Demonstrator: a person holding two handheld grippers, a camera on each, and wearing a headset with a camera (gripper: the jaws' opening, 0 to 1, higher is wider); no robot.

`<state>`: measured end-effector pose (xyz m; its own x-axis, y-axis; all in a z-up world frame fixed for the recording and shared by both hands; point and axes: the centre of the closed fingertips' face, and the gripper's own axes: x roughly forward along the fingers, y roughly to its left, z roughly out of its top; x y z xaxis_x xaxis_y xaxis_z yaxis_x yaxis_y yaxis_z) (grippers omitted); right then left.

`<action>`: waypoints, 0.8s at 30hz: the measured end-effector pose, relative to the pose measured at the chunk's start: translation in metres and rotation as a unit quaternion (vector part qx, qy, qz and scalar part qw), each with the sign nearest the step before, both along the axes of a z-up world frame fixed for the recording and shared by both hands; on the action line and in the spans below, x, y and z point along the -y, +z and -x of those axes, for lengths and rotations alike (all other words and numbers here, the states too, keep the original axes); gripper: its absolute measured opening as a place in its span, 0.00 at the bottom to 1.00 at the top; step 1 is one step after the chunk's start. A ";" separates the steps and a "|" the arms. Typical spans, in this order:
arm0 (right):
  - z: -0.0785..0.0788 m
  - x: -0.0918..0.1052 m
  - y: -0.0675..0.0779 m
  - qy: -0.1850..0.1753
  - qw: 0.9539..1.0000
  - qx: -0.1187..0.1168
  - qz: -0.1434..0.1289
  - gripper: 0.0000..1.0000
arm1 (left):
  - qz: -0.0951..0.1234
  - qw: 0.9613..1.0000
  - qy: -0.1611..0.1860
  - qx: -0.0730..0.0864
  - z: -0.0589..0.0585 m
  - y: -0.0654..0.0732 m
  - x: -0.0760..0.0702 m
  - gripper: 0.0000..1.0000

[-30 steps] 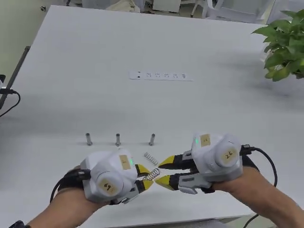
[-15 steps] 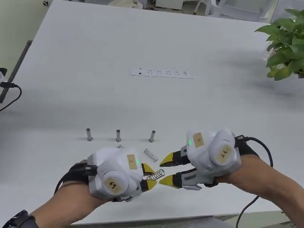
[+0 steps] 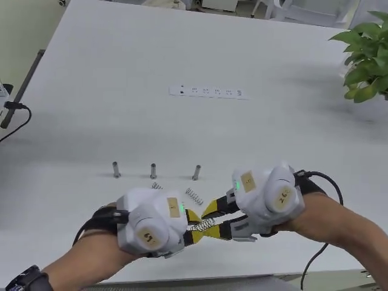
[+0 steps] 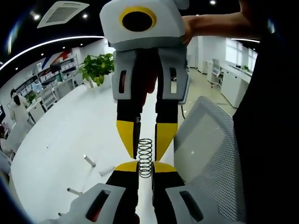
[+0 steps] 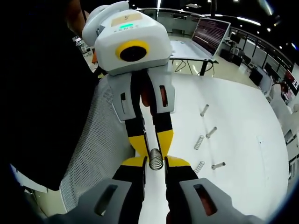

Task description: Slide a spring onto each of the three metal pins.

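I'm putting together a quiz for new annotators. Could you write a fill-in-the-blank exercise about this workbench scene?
1. ___ metal pins stand on the table.
2. ___ loose springs lie beside them.
3. The power strip beyond the pins is ___.
4. A third spring sits between the left gripper and right gripper, and the pins carry ___ springs.
Missing words: three; two; white; no.

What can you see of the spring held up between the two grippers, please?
The spring is a small coil of bare silvery wire with open, evenly spaced turns, and it looks straight and unbent. It is held clear of the white table, near its front edge, bridging the two grippers. The left gripper pinches one end between its black-and-yellow jaws. The right gripper flanks the other end closely, though whether it grips is unclear.
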<state>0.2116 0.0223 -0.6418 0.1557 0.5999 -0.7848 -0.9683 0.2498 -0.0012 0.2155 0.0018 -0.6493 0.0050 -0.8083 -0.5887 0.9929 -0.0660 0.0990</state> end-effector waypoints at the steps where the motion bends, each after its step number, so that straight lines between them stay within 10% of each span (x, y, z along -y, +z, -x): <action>1: 0.001 0.000 -0.001 0.002 1.000 0.000 0.001 0.12 | 0.000 1.000 -0.001 0.000 0.001 0.000 0.000 0.02; 24: 0.002 0.003 0.001 -0.017 1.000 -0.004 -0.017 0.08 | 0.007 0.999 0.015 -0.030 0.000 -0.002 -0.007 0.09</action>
